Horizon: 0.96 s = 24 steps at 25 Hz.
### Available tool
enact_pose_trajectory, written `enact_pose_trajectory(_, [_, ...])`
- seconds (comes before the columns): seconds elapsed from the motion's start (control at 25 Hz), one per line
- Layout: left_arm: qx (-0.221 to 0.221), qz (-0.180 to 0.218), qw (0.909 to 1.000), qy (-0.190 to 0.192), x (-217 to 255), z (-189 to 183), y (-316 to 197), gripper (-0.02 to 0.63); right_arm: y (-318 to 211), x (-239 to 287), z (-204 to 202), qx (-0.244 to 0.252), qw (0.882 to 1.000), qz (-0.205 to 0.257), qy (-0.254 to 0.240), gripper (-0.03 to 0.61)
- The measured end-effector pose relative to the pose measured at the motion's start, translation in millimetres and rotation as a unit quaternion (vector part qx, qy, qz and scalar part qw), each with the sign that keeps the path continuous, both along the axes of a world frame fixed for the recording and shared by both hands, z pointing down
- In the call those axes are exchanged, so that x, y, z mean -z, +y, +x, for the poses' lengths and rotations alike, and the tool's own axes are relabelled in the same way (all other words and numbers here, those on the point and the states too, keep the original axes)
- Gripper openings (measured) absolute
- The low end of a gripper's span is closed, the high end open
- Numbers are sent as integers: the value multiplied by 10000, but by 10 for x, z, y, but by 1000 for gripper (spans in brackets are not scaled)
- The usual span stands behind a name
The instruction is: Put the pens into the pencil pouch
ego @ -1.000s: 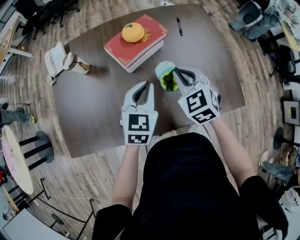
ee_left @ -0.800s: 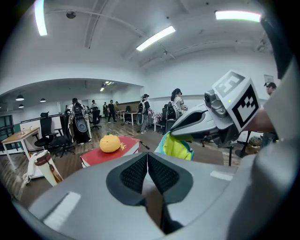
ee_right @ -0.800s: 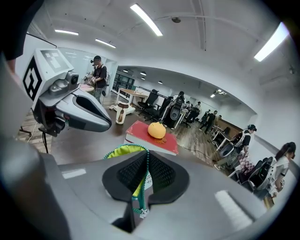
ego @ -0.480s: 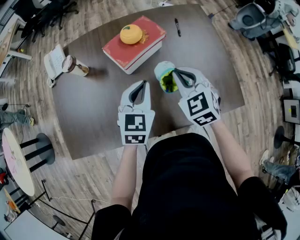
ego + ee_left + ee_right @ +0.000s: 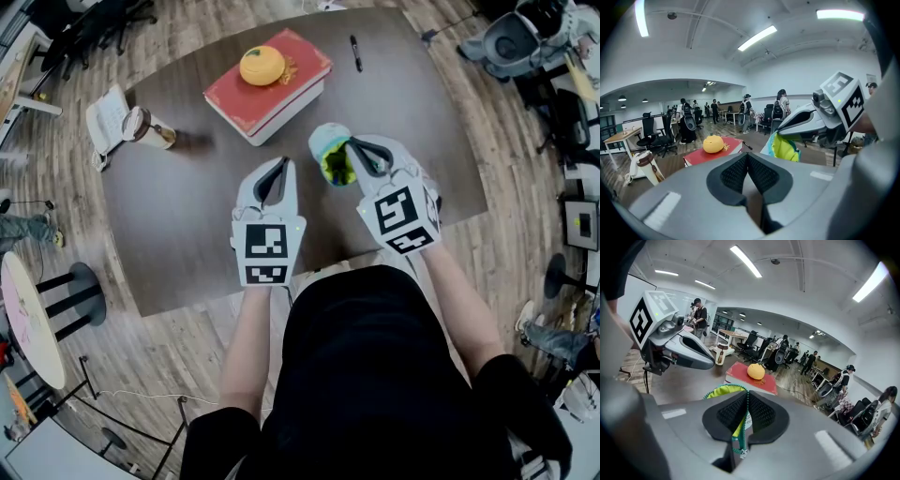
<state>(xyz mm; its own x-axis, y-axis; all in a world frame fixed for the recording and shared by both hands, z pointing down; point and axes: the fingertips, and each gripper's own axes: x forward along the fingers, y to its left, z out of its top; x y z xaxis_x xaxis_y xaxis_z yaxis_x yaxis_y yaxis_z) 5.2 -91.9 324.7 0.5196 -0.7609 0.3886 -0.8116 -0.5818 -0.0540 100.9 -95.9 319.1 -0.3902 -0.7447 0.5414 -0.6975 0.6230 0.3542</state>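
Right gripper view: right gripper [image 5: 747, 393] clamps the pencil pouch [image 5: 723, 391] rim — left gripper [image 5: 281, 166] closed, empty.

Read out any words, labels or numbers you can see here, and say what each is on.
No text here is readable.
Red book: gold mark on the cover, too small to read.
Left gripper, right gripper: cubes show square marker patterns, no letters.
Pencil pouch: no print visible.

The pencil pouch [image 5: 328, 155], pale blue with a yellow-green lining and a green zipper, gaped open, its zipper edge pinched in the right gripper [image 5: 353, 143]. One black pen [image 5: 356, 53] lay well apart at its 12 o'clock.
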Motion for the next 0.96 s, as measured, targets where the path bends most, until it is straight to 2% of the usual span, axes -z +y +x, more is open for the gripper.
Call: enact_pose_trajectory(0.96, [-39, -127, 9999, 7, -69, 24, -50, -3, -38, -31, 40, -32, 9999, -101, 52, 18])
